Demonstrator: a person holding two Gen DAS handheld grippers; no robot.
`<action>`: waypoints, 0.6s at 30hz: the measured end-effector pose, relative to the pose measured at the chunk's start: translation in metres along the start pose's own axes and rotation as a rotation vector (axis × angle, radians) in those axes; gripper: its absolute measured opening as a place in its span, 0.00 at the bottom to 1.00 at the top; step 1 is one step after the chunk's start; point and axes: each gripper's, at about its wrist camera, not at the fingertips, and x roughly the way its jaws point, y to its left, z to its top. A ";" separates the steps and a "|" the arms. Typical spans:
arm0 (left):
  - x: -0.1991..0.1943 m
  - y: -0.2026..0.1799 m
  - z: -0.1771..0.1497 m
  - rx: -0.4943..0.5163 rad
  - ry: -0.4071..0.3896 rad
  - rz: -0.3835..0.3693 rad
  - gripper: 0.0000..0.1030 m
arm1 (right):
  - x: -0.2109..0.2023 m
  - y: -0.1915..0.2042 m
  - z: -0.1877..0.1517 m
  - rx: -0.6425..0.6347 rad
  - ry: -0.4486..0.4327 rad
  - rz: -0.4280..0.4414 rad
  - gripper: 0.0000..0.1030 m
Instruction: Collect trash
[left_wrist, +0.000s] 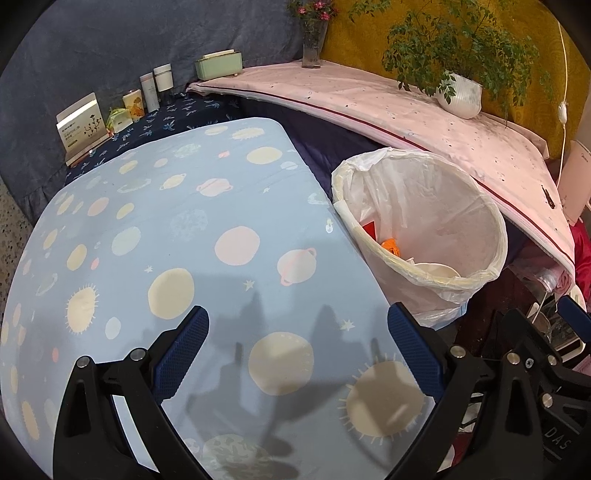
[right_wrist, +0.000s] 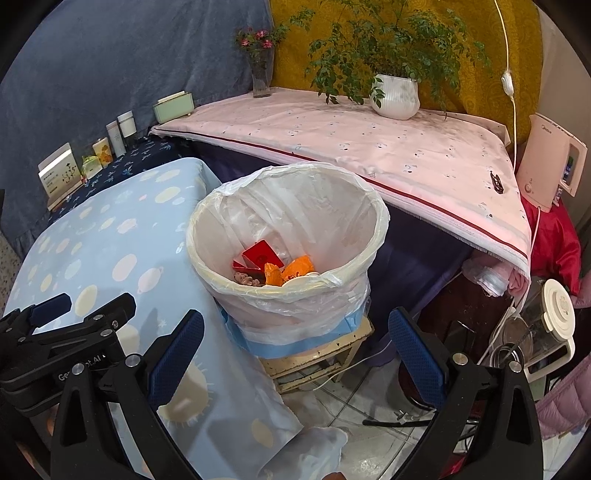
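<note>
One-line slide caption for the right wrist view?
Open right gripper above white-lined trash bin holding red card and orange wrapper.

Black claw (left_wrist: 297, 350), blue ribbed pads (left_wrist: 181, 354)

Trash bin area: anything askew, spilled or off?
Nothing spilled. The lined trash bin stands upright on a small stool, with red and orange scraps inside. The only oddity is the blue tablecloth, whose corner hangs down against the bin's base. Both grippers, left and right, are open and empty.

Matt printed cotton tablecloth (left_wrist: 184, 229), thin glossy plastic bin liner (right_wrist: 295, 192), glazed ribbed ceramic pot (right_wrist: 395, 96)
</note>
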 end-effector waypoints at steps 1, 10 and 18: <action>0.000 0.000 0.000 0.001 0.001 -0.001 0.90 | 0.001 0.000 0.000 -0.001 0.001 0.000 0.94; -0.002 0.002 0.001 -0.004 0.000 -0.003 0.90 | 0.002 0.002 -0.002 -0.003 0.006 0.003 0.94; -0.005 0.002 0.002 -0.006 -0.016 -0.007 0.90 | 0.003 0.005 -0.003 -0.008 0.005 0.003 0.94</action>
